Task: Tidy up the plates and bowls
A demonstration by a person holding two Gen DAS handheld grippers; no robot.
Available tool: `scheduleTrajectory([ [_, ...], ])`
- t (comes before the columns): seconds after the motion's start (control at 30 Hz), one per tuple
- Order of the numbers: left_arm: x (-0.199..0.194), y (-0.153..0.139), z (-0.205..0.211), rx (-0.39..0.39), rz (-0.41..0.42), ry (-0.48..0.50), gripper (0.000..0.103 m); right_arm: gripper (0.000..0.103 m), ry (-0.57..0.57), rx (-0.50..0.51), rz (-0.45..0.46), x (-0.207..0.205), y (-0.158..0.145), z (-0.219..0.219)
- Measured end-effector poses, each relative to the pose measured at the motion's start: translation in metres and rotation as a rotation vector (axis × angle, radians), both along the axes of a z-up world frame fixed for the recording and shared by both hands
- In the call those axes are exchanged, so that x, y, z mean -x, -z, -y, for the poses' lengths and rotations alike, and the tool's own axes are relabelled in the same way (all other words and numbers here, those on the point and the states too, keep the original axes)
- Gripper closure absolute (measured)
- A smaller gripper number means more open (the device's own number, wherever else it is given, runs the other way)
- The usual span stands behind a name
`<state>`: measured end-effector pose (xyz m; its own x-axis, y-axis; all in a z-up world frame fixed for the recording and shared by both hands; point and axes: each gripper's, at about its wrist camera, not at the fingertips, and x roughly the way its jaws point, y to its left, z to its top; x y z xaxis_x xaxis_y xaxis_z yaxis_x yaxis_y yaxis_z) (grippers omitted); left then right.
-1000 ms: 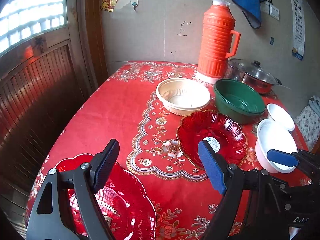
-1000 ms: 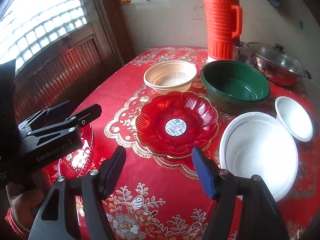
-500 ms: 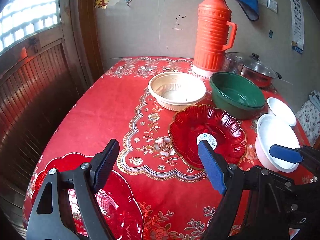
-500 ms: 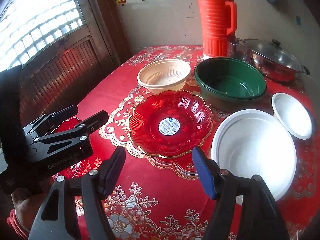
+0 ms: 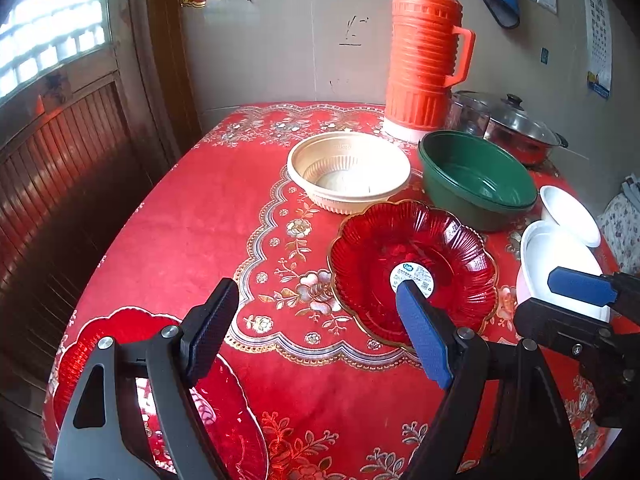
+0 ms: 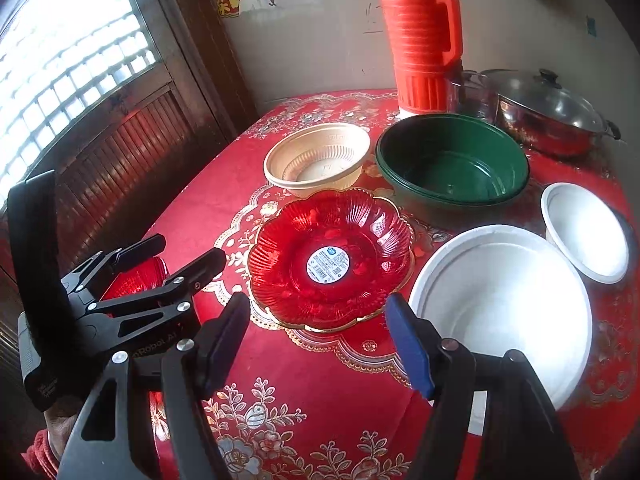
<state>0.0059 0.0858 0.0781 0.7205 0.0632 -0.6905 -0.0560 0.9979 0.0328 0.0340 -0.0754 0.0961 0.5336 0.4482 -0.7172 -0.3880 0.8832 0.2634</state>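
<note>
The left tongs (image 5: pixel 316 338) cover much of the near red plate (image 5: pixel 116 332), and the left wrist picture's bottom edge cuts it off. The right tongs' arm hides the large white bowl (image 5: pixel 560 252) toward the worktop's right edge. The sticker (image 6: pixel 329 264) on the middle red plate (image 6: pixel 332 256) is too small to read.

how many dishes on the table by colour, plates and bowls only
red plates: 2, the flower-shaped red plate and the red plate at the table edge
white bowls: 2, the large white bowl and the small white bowl
beige bowl: 1
green bowl: 1
total: 6
</note>
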Motion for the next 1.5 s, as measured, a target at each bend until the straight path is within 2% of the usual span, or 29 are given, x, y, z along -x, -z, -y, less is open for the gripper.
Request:
scheduleTrajectory([
  [0.23,-0.019,-0.002,-0.003,0.038,-0.042,-0.006,0.021,0.033,-0.017,-0.050,-0.022,-0.023,-0.011,0.002],
  [0.47,-0.038,0.001,0.004,0.026,-0.080,-0.006,0.021,0.033,-0.033,-0.099,-0.091,-0.056,-0.010,0.002],
  [0.77,-0.061,0.015,0.008,0.017,-0.156,-0.015,0.021,0.033,-0.050,0.000,-0.182,-0.091,0.012,-0.009],
  [0.97,-0.074,0.028,0.005,0.011,-0.217,-0.037,0.021,0.033,-0.036,0.107,-0.234,-0.106,0.025,-0.010],
  [1.2,-0.087,0.042,0.010,0.012,-0.272,-0.027,0.021,0.033,-0.030,0.151,-0.292,-0.119,0.035,-0.005],
  [1.4,-0.097,0.053,0.008,0.115,-0.348,-0.007,0.021,0.033,-0.038,0.189,-0.315,-0.129,0.039,-0.009],
  [1.5,-0.100,0.057,0.008,0.124,-0.358,0.005,0.021,0.033,-0.037,0.184,-0.322,-0.131,0.041,-0.009],
])
